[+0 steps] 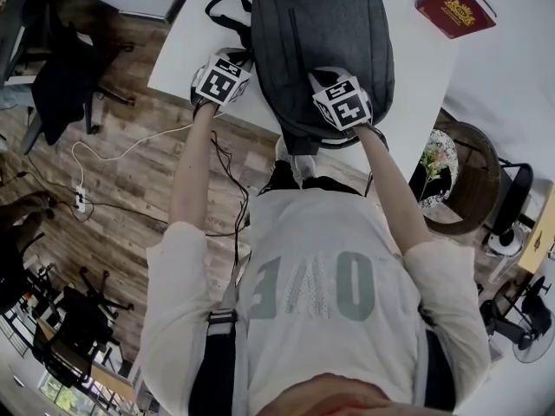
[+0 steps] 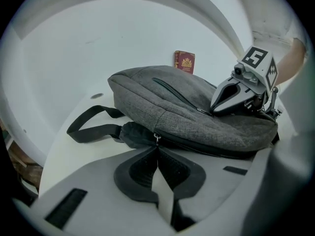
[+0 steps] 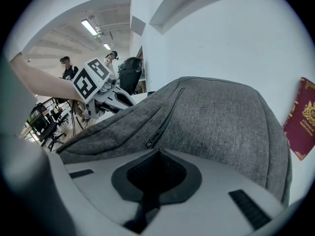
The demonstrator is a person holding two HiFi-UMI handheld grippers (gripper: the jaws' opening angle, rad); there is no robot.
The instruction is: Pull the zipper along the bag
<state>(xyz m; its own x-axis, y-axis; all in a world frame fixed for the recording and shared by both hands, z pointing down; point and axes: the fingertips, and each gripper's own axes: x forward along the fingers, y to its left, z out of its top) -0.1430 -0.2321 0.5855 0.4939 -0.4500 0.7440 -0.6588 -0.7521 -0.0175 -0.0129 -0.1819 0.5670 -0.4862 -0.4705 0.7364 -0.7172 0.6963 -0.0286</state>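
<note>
One red book (image 1: 454,7) lies beyond the backpack (image 1: 321,50), seemingly touching nothing.

Red book (image 1: 454,7) on white table (image 1: 182,59), wooden floor (image 1: 130,198), black chair (image 1: 62,81)

You've got bare table (image 1: 418,63) open right of the backpack (image 1: 321,50), up to the red book (image 1: 453,7). On the left, its straps (image 2: 96,130) sprawl beside it, near the table edge.

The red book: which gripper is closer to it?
Right. The right gripper sits on the backpack, on the side toward the red book; the left gripper grips the zipper pull at the backpack's opposite edge.
</note>
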